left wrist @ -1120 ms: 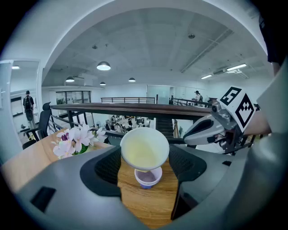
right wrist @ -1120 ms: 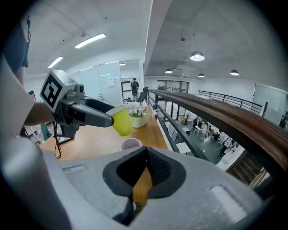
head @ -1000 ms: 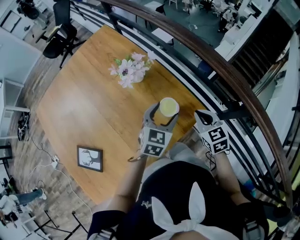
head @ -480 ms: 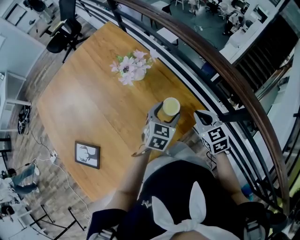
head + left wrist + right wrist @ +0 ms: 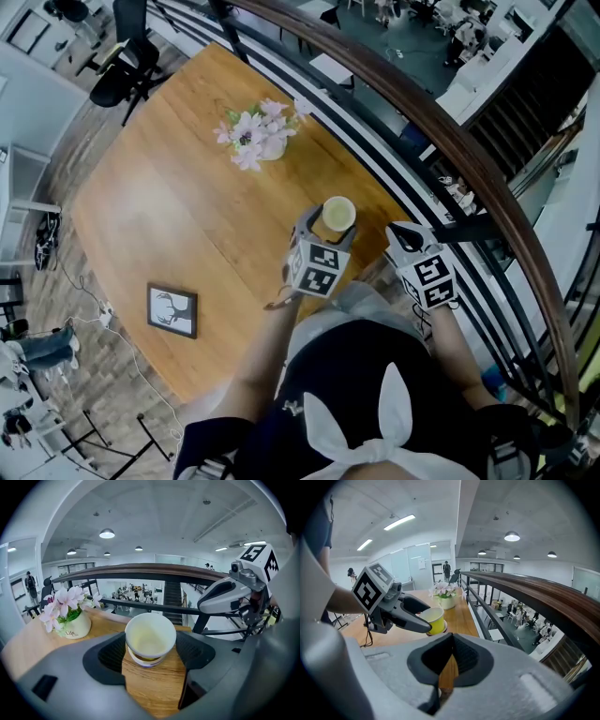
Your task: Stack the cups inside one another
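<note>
My left claw (image 5: 327, 231) is clamped on the yellow cup (image 5: 150, 638), with its pads against both sides of the cup wall. The cup sits over what looks like a second cup (image 5: 146, 662) standing on the desk (image 5: 187, 206), near the edge that runs along the railing (image 5: 403, 98). I cannot tell how deep it is seated. My right claw (image 5: 450, 644) is closed on nothing and held apart, to the right of the cups. Hazards, as I judge them: if the held cup goes in tilted, its base can catch the lower rim and tip or push the lower cup. Nothing braces that cup, so a sideways push could slide it toward the desk edge. Excess squeeze can flatten the thin wall and make it jam. If it wedges tight, withdrawing the left claw before it opens fully may lift both cups. The flower pot (image 5: 261, 142) stands well clear.
</note>
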Demonstrator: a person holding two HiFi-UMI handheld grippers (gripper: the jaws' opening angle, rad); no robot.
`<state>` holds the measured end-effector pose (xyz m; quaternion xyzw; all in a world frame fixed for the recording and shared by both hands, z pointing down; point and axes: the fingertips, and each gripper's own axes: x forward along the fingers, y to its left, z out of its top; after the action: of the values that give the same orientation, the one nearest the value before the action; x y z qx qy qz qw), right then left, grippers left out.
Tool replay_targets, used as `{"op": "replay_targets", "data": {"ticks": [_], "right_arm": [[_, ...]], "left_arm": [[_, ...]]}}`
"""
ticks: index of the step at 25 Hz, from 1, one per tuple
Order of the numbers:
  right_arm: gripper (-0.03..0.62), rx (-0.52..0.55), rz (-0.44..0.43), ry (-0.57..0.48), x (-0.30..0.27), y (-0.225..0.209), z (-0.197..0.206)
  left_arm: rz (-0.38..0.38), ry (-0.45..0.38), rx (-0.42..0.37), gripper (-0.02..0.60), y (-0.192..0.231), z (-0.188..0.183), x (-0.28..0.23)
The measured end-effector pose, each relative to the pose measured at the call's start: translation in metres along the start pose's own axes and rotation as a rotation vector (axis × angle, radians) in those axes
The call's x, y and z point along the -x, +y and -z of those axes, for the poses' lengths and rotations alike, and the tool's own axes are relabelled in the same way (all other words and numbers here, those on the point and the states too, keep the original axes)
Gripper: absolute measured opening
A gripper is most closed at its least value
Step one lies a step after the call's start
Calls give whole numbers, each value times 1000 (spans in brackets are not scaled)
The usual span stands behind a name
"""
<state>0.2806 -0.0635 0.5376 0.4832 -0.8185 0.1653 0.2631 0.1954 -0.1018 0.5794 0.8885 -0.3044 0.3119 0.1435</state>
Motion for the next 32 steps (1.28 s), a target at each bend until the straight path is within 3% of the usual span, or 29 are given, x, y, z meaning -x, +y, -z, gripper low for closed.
{"op": "replay_targets", "data": {"ticks": [14, 23, 25, 27, 30, 32], "right_arm": [[-2, 2, -11, 0, -5, 1, 2], [-2, -5, -21, -30, -8, 0, -7], [-2, -3, -23, -40, -8, 2, -11], [-2, 0, -31, -47, -8, 4, -14], [-2, 9, -48, -56, -11, 9, -18], [-2, 14, -59, -60, -13, 12, -20]], "left_arm": [[-17, -4, 17, 347, 5, 5, -5], [-56, -96, 57, 339, 17, -16, 24], [-82, -127, 83, 283, 24, -20, 34], [-116, -162, 112, 164, 32, -23, 45], [-152, -203, 147, 43, 43, -25, 59], [-153, -212, 161, 34, 45, -23, 64]]}}
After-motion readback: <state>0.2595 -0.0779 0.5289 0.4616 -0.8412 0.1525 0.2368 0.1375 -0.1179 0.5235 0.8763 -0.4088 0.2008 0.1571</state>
